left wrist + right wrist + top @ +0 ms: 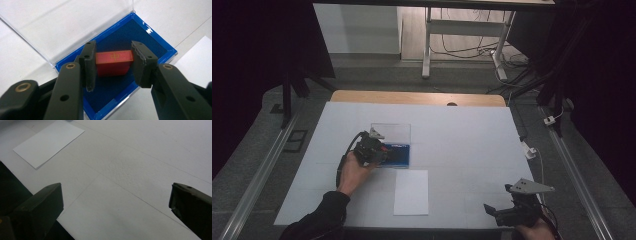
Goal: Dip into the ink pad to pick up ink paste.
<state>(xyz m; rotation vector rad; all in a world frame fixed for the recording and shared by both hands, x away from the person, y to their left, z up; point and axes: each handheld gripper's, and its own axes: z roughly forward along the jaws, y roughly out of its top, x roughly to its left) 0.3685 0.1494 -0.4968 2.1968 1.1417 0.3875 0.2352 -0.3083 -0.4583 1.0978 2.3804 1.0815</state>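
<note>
Over blue case [160, 47]: left gripper [113, 65] jaws clamped on red block [113, 62]; right gripper [116, 207] jaws wide apart.

A: In the high view your left gripper [371, 148] covers the red block, and the blue case [398, 153] under it is partly hidden. The gold mark on the red block [114, 62] is too small for you to read in the left gripper view.

B: And your right gripper [512, 212]?

A: Your right hand is cut off by the bottom edge there. In its own view both fingers [41, 207] run off the frame, and the white sheet [48, 142] is clipped at the top
</note>
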